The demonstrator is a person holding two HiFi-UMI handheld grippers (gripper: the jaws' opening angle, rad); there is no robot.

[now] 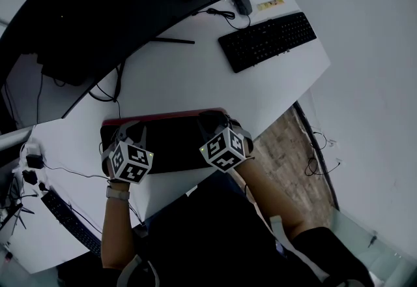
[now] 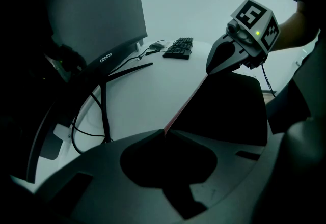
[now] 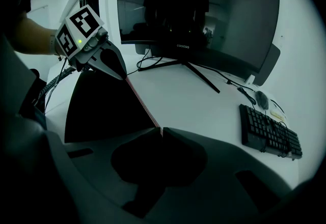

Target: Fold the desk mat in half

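The desk mat (image 1: pixel 171 142) is black with a red edge and lies near the white desk's front edge. Its red edge (image 1: pixel 163 117) is raised between the two grippers. My left gripper (image 1: pixel 124 129) is shut on the mat's left end, where the red edge (image 2: pixel 186 108) runs out of the pinched jaws (image 2: pixel 165 134). At the right end, my right gripper (image 1: pixel 212 120) is shut on the same edge (image 3: pixel 142 105), at the jaw tips (image 3: pixel 160 131). Each gripper view shows the other gripper across the dark mat sheet (image 2: pixel 229 106) (image 3: pixel 102 111): the right gripper (image 2: pixel 210 69) and the left gripper (image 3: pixel 121 74).
A large curved monitor (image 1: pixel 124 12) stands at the back on a thin-legged stand (image 3: pixel 196 73). A black keyboard (image 1: pixel 267 40) and a mouse (image 1: pixel 241 0) lie at the far right. Cables (image 1: pixel 107 93) trail at the left, and a second keyboard (image 1: pixel 68 220) sits low at the left.
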